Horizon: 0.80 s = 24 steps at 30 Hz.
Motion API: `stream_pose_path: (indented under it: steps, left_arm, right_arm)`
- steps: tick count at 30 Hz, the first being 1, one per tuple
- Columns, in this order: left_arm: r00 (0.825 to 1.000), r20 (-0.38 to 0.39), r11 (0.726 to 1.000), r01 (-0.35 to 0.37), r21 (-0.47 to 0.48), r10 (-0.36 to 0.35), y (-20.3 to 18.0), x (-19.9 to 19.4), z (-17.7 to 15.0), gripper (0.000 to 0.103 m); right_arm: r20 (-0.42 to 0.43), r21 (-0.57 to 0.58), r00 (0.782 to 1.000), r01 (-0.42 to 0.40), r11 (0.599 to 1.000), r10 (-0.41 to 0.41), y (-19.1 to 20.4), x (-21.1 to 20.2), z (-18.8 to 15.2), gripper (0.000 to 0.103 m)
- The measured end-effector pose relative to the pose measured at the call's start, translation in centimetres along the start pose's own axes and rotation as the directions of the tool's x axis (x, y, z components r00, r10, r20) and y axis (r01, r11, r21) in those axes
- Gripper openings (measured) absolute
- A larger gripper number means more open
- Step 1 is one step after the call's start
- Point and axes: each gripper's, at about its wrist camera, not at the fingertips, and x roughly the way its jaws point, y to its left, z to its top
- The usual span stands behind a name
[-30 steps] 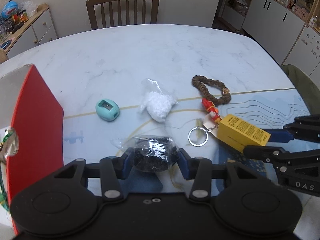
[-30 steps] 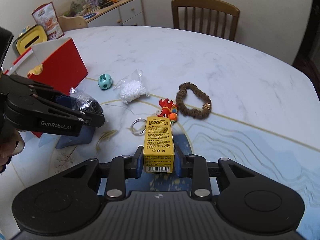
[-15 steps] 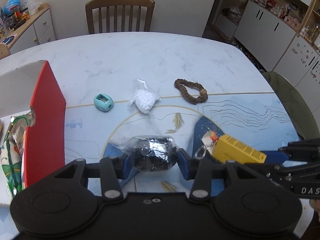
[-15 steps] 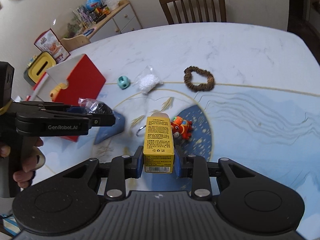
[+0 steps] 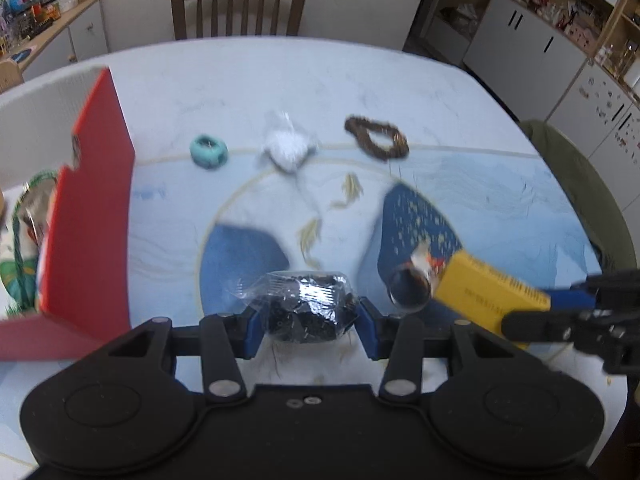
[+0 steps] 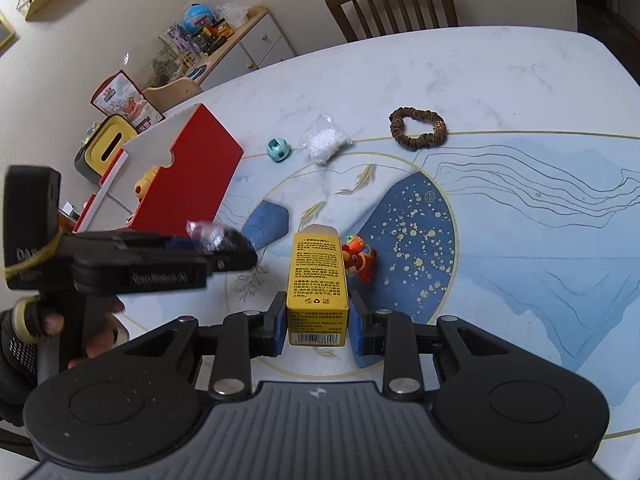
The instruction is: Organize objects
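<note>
My left gripper [image 5: 306, 314] is shut on a clear bag of small black bits [image 5: 305, 304], held above the table; in the right wrist view that bag [image 6: 218, 238] shows at the left. My right gripper [image 6: 317, 320] is shut on a yellow box [image 6: 318, 286], with a red-orange keyring toy [image 6: 358, 258] dangling beside it. The box [image 5: 490, 298] and its key ring [image 5: 410, 290] appear at the right in the left wrist view. An open red box [image 5: 86, 216] [image 6: 188, 178] stands at the left with items inside.
On the table lie a teal sharpener [image 5: 208, 151], a bag of white beads [image 5: 286, 148] and a brown bead bracelet [image 5: 378, 142]. A wooden chair [image 5: 238, 10] stands at the far edge. A gloved hand [image 6: 24, 332] holds the left gripper.
Both grippers have risen and pulled back from the table with their loads. The keyring toy has lifted off the table with the yellow box. The red box now sits closer to the left gripper.
</note>
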Motion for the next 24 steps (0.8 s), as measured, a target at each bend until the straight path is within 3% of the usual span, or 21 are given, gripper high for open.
stream_pose_path:
  steps: [4, 24]
  left_arm:
    - [1.0, -0.018, 1.0, 0.011, -0.004, -0.011, -0.4, 0.5, -0.8, 0.045]
    - [0.998, 0.036, 0.999, 0.042, -0.001, -0.042, -2.5, -0.3, 0.9, 0.045]
  right_arm:
    - [0.007, 0.076, 0.999, -0.054, 0.996, 0.054, -0.5, -0.4, 0.1, 0.029]
    - [0.019, -0.005, 0.999, -0.029, 1.0, 0.029, -0.3, -1.0, -1.7, 0.029]
